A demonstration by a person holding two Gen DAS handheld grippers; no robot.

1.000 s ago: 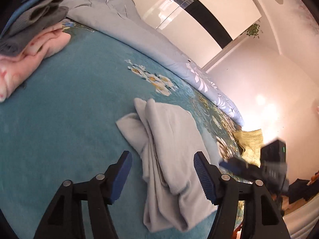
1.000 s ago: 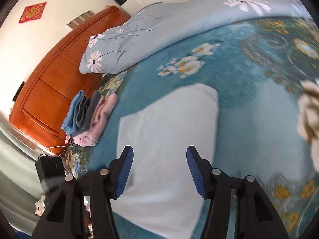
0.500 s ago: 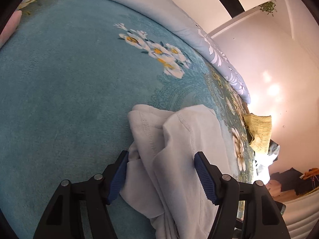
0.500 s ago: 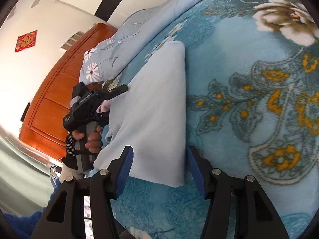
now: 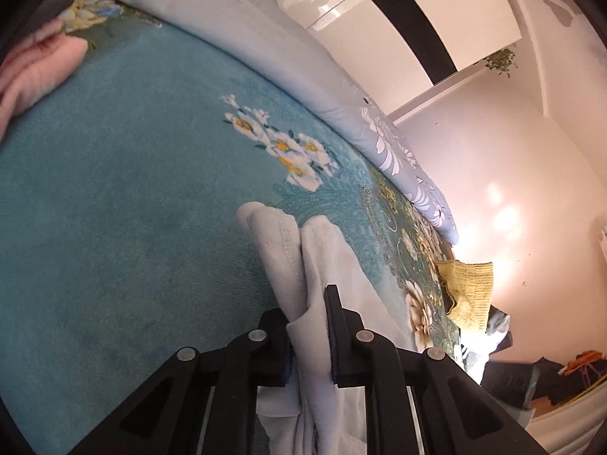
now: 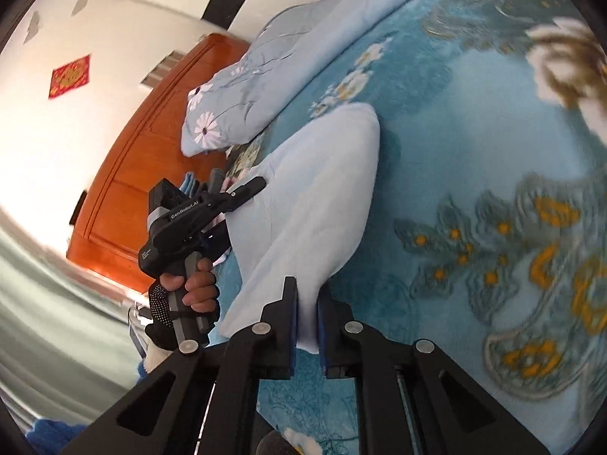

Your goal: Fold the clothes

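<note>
Home bedroom, teal floral bedspread [image 5: 114,197], blue quilt [image 6: 273,76], wooden headboard [image 6: 151,159], folded clothes [image 5: 34,64]

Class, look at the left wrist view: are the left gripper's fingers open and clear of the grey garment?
No: the left gripper is shut on the grey garment.

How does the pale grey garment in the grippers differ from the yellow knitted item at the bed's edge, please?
The pale grey garment is smooth cloth; the yellow item is textured knit. The grey one is clamped by the left gripper and right gripper; the yellow one lies untouched. Grey is larger. Both rest on the teal bedspread.
</note>
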